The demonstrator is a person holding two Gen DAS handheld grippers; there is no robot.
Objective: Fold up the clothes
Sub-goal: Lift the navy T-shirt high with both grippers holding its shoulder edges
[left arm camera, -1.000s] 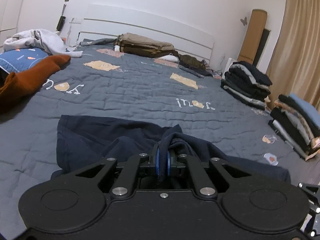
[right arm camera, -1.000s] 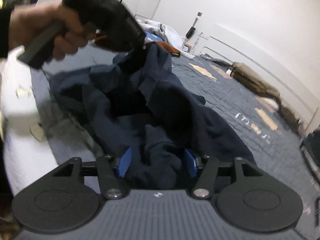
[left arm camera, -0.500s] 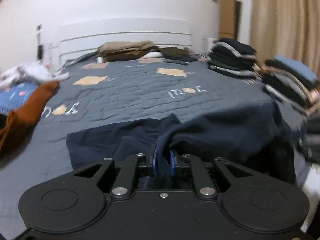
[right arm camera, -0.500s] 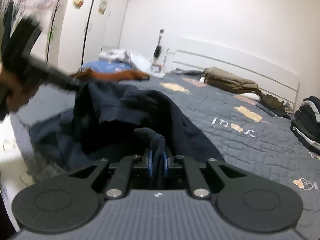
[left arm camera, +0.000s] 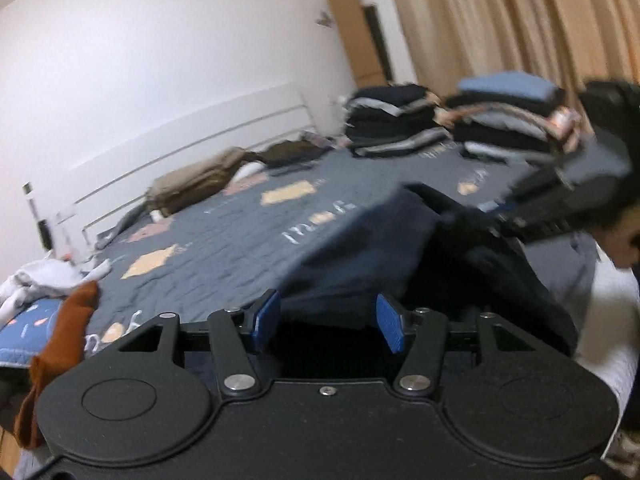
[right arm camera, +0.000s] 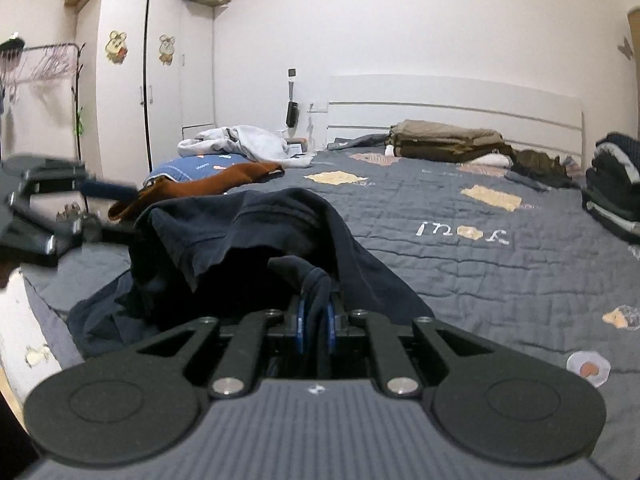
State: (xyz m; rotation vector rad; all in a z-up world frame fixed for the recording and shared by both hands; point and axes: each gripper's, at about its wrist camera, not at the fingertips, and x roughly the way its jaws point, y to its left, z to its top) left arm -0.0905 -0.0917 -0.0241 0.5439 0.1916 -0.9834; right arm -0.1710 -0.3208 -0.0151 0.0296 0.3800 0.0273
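Observation:
A dark navy garment (right arm camera: 248, 236) lies bunched on the near edge of the grey quilted bed (right arm camera: 480, 248). My right gripper (right arm camera: 315, 322) is shut on a fold of that garment, which rises in a hump just ahead of it. My left gripper (left arm camera: 328, 322) stands open, its blue pads (left arm camera: 267, 316) wide apart with the navy garment (left arm camera: 384, 248) lying beyond them and none of it pinched. The left gripper (right arm camera: 44, 208) also shows blurred at the left of the right wrist view. The right gripper (left arm camera: 560, 208) shows blurred at the right of the left wrist view.
Two stacks of folded clothes (left arm camera: 508, 120) stand at the bed's far right by the curtain. An orange-brown garment (right arm camera: 208, 184), a blue pillow (right arm camera: 188, 166) and a grey-white heap (right arm camera: 240, 144) lie at the left. Folded khaki clothes (right arm camera: 444, 140) rest by the headboard. A wardrobe (right arm camera: 136, 80) stands behind.
My left gripper has opened and let go of the navy garment, swinging its view to the right. My right gripper, open one second ago, has shut on a fold and holds it.

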